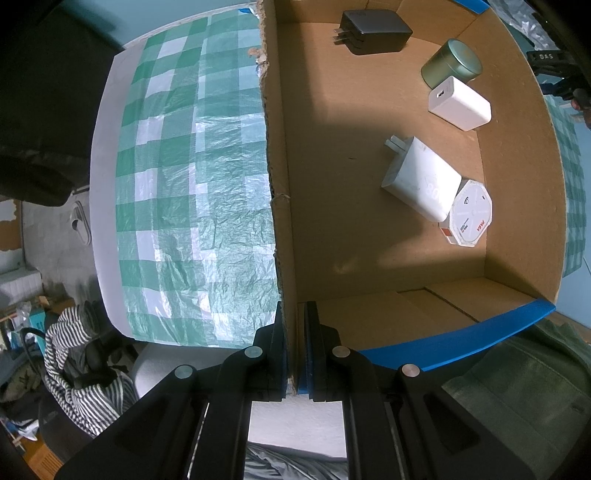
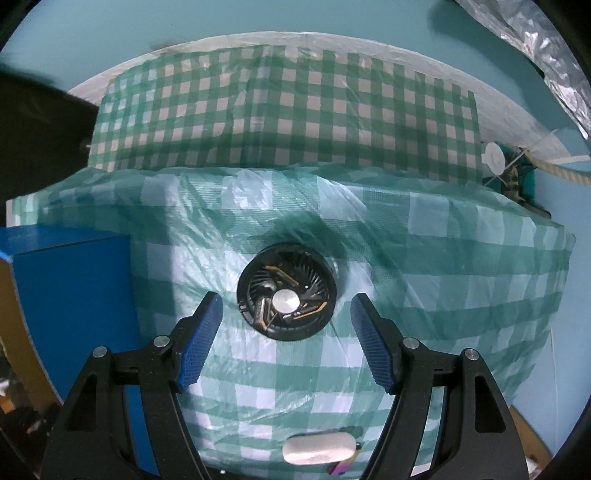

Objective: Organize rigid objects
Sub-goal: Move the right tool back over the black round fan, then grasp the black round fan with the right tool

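My left jaws (image 1: pixel 294 343) pinched the box (image 1: pixel 280 236) wall while my right jaws (image 2: pixel 286 325), wide and empty, needed centring over the fan (image 2: pixel 287 297) before closing.

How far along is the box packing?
Done: five items lie in the brown cardboard box: black charger, green round tin, small white adapter, large white charger, white octagonal container.
In hand: left gripper is shut on the box wall; open right gripper brackets the black round fan, not gripping.
Left: fan, white oblong case.
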